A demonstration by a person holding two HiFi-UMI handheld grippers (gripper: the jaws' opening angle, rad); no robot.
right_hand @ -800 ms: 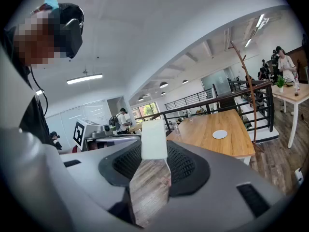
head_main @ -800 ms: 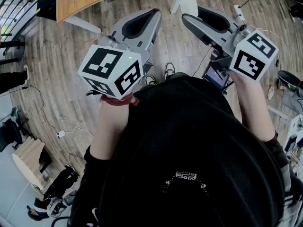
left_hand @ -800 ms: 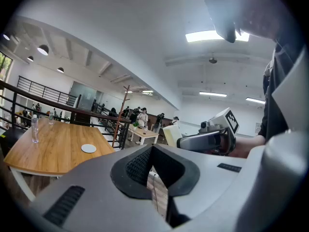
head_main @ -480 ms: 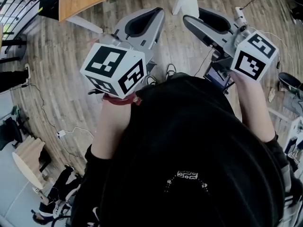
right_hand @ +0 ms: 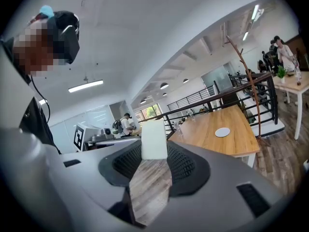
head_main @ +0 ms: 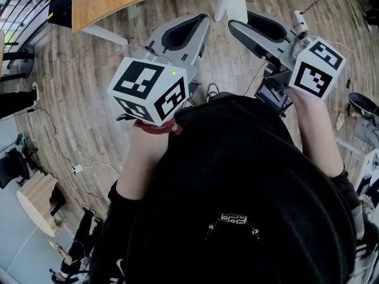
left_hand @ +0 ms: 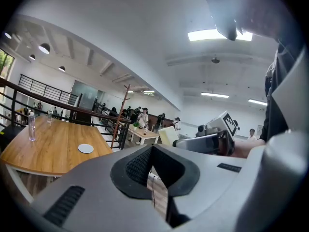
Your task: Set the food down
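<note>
No food shows in any view. I hold both grippers out level over the wooden floor, in front of the person's dark top. In the head view my left gripper (head_main: 203, 19) is left of centre, with its marker cube (head_main: 149, 90) near the wrist. Its jaw tips meet, with nothing between them, in the left gripper view (left_hand: 151, 150). My right gripper (head_main: 232, 23) points the same way, up and to the right of it. Its jaws stand apart and empty in the right gripper view (right_hand: 154, 153), with floor showing through the gap.
A wooden table (head_main: 127, 0) on white legs stands ahead, with a small white disc (right_hand: 222, 132) and a clear bottle (left_hand: 31, 127) on it. A white block (head_main: 237, 7) sits on the floor by a table leg. Cables (head_main: 59, 141) trail across the floor. Black railings and several people are far off.
My left gripper and its cube have drifted slightly right in the head view. The right gripper has held its place.
</note>
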